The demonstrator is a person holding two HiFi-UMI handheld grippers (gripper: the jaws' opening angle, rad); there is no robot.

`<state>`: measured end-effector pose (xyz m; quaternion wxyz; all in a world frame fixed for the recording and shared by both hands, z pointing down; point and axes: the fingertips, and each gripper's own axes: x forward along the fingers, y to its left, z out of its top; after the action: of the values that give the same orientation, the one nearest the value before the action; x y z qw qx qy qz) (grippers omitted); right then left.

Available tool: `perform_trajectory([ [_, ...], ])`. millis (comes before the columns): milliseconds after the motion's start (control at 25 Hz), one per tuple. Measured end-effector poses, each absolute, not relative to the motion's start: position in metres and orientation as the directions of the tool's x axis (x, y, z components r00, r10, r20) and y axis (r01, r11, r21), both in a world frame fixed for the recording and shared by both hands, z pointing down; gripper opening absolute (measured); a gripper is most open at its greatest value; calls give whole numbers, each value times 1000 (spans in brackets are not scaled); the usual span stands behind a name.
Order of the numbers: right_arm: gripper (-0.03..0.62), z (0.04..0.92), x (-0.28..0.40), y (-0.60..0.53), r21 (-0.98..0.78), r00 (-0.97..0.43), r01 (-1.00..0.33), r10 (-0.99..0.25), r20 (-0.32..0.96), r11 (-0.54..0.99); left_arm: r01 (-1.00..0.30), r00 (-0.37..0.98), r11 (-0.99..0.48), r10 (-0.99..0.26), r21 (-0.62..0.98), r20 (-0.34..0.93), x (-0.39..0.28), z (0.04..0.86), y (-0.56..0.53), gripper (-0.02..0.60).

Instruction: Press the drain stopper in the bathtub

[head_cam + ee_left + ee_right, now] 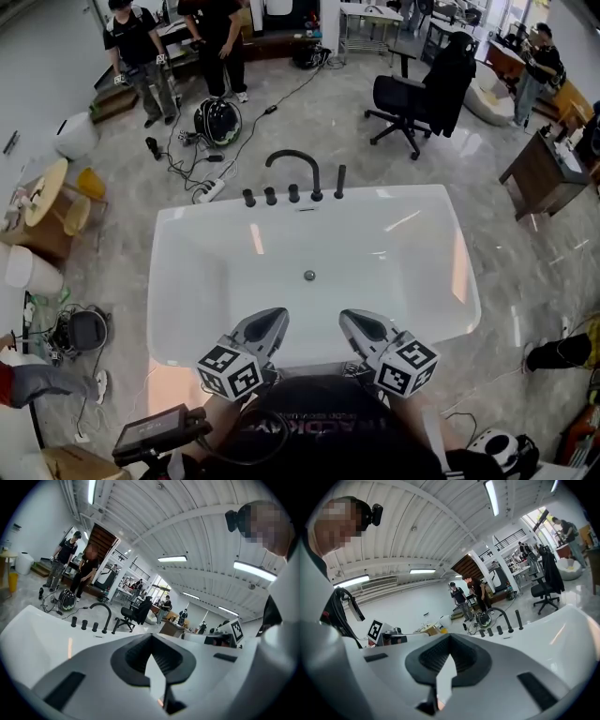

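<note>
The white bathtub (178, 281) fills the middle of the head view. Its small round metal drain stopper (309, 275) sits in the tub floor, bare and untouched. My left gripper (273, 319) and right gripper (351, 320) hover side by side over the near rim, close to my body and well short of the stopper. Both are shut with nothing in them. The left gripper view shows its jaws (151, 654) closed and aimed across the tub at the black faucet (104, 613). In the right gripper view the jaws (449, 656) are closed too. The stopper is hidden in both gripper views.
A black arched faucet (294, 161) and several black knobs (270, 196) line the far rim. Cables (202, 159) and a round black device (217, 122) lie on the floor behind. An office chair (412, 98) stands at the back right, and people (141, 47) at the back left.
</note>
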<state>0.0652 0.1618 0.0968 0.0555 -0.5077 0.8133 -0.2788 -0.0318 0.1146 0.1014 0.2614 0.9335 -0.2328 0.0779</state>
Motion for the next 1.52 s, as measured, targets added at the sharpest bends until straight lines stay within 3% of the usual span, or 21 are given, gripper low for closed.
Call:
perform_trajectory([
  [1520, 14, 100, 43, 164, -510, -524, -775, -830, 190, 373, -460, 886, -787, -372, 412, 278, -33, 100, 123, 8],
])
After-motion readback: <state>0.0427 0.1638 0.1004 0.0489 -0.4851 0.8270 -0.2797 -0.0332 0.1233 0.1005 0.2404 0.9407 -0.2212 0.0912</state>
